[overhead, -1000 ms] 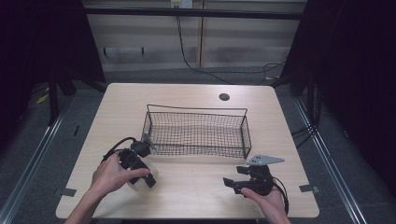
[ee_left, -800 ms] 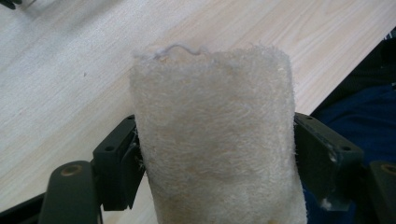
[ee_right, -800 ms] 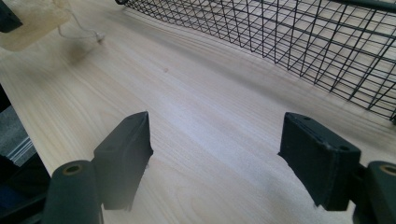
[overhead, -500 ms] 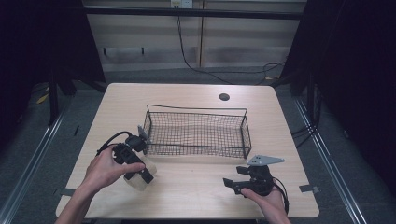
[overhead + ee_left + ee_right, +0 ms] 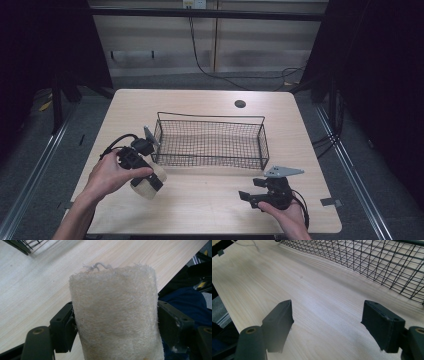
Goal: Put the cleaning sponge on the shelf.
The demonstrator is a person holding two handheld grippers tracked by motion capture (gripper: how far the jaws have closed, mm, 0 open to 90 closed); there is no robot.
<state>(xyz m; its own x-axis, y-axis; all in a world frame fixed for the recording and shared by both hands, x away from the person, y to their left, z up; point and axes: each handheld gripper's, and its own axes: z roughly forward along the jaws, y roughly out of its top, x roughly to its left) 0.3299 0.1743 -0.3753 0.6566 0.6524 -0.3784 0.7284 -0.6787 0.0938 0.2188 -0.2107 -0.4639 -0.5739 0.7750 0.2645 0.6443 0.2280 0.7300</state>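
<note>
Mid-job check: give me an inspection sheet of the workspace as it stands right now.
Surface: pale wooden table, round grommet hole near far edge.
Job's things: cream fibrous roll clamped in the left gripper, lifted beside the wire basket; basket looks empty.
Clutter: nothing seen.
Grippers: left shut on the roll; right gripper open, nothing between jaws, low over the table.
Cables: black cable loops from left gripper; one trails from right.
Surroundings: dark curtains, wall cable, floor rails.
</note>
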